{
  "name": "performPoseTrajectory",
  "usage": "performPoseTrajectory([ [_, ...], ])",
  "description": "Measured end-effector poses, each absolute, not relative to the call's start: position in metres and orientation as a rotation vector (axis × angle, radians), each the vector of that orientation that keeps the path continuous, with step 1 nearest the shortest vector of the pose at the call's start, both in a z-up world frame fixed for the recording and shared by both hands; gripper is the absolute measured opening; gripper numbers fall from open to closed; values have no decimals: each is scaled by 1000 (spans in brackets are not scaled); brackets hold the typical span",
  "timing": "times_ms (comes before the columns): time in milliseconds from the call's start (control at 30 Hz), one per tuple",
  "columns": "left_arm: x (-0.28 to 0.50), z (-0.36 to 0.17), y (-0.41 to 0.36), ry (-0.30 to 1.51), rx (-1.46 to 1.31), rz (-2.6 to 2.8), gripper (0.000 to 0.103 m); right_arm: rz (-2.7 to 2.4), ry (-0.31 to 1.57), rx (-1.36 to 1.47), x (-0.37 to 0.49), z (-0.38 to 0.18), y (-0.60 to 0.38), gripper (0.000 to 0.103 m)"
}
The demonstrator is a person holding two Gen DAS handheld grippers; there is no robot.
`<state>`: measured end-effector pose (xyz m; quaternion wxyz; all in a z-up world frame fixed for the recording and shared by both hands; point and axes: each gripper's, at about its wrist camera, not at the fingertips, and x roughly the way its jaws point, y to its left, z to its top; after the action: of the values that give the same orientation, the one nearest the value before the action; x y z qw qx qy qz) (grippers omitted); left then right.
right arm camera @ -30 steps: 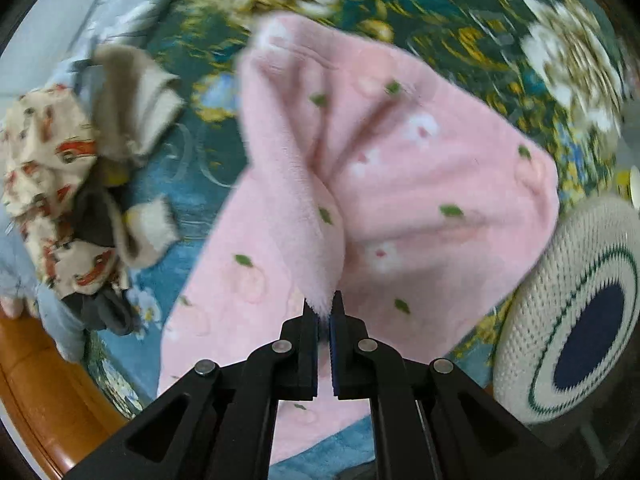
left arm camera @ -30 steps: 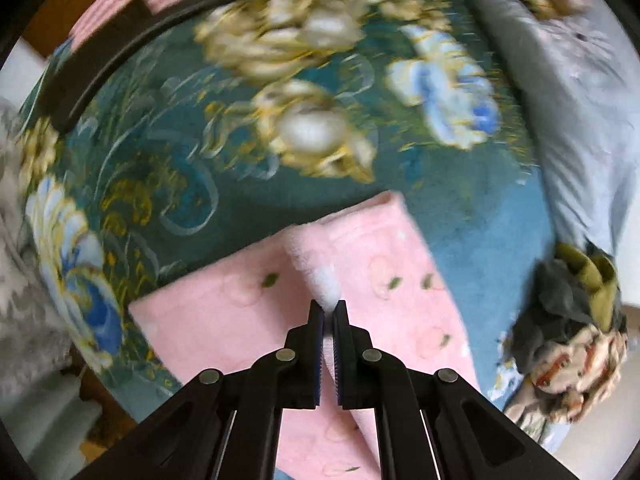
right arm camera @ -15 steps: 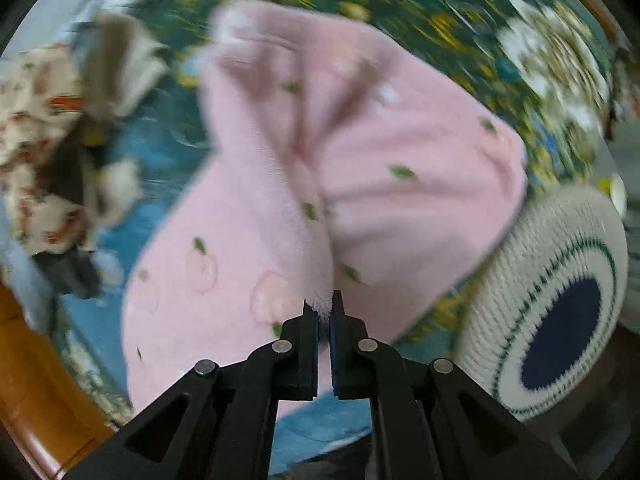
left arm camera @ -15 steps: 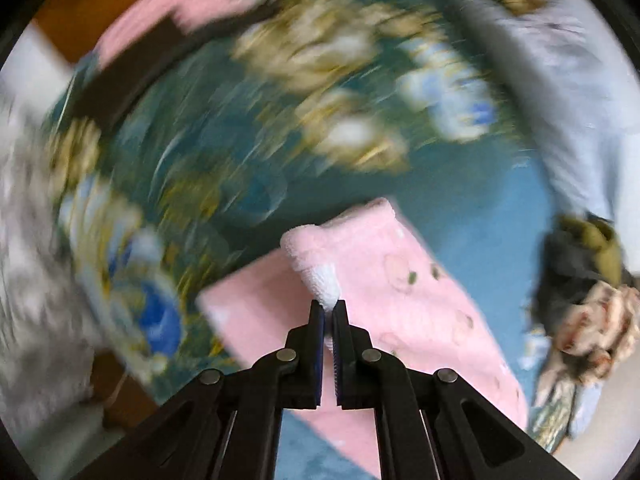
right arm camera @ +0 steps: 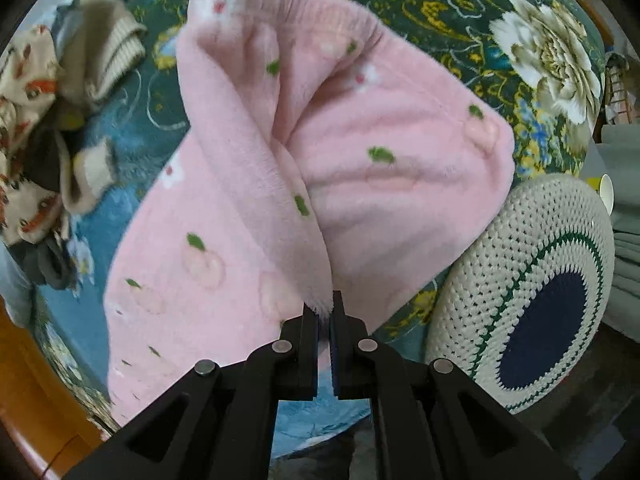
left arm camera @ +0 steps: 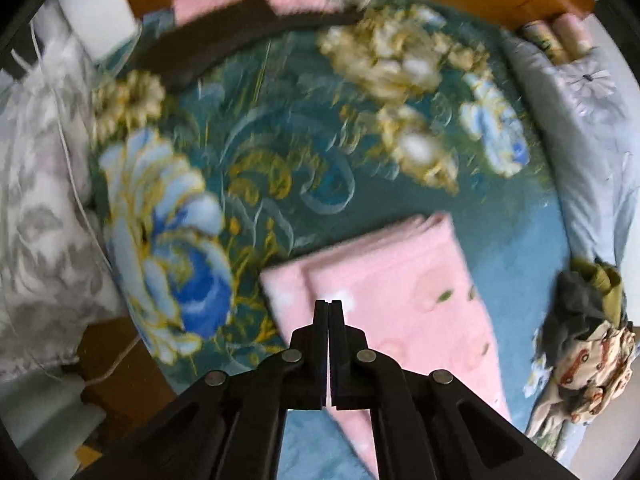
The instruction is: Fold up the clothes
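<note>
A fluffy pink garment (left arm camera: pixel 400 292) with small green leaves lies in flat layers on the teal floral blanket (left arm camera: pixel 280 140). My left gripper (left arm camera: pixel 328 304) hovers over its near edge, jaws pressed together, and no cloth shows between the tips. In the right wrist view the same pink garment (right arm camera: pixel 248 184) rises in a ridge from the blanket (right arm camera: pixel 440 8). My right gripper (right arm camera: pixel 324 310) is shut on a fuzzy edge of it. Neither gripper appears in the other's view.
A heap of beige printed and dark clothes (left arm camera: pixel 588 340) (right arm camera: pixel 36 120) lies beside the garment. A round crocheted cushion (right arm camera: pixel 540 280) sits right of my right gripper. A pale blue quilt (left arm camera: pixel 580 140), grey-white fabric (left arm camera: pixel 40 200) and the wooden frame (right arm camera: pixel 24 400) border the blanket.
The pink cuff that stuck out of my left gripper's tips is gone, and its jaws now sit closer together. The garment below looks flatter. The right gripper still holds its edge.
</note>
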<state>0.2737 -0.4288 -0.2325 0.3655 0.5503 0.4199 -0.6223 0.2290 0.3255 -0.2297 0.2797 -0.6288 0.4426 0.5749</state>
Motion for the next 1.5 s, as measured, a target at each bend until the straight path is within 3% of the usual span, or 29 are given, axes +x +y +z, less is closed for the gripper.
performPoseTrajectory([
  [400,275,-300,-439,1280,1409,-1455,10,1587,1136,-1708,219,-224,323,4],
  [433,276,-301,-440,1292,1400,-1450,15,1587,1134,-1708,219,-224,322,4],
  [467,275,-301,-441,1295,1396,-1446,29,1586,1133,-1708,220,-224,322,4],
  [533,276,-301,-442,1299,1394,-1450,47,1582,1136,-1705,222,-224,321,5],
  [633,278,-301,-442,1312,1390,-1463,49,1575,1149,-1693,227,-225,321,5],
  [733,278,-302,-442,1307,1398,-1477,47,1576,1148,-1692,230,-225,320,5],
  [800,273,-301,-443,1299,1401,-1490,40,1580,1145,-1691,231,-225,320,5],
  [933,259,-295,-443,1233,1440,-1526,6,1589,1147,-1688,234,-223,318,5],
  [1267,256,-219,-439,1125,1348,-1789,3,1726,1152,-1582,231,-194,333,4],
  [1500,286,-280,-439,1066,1503,-1573,4,1595,1108,-1708,234,-231,321,4],
])
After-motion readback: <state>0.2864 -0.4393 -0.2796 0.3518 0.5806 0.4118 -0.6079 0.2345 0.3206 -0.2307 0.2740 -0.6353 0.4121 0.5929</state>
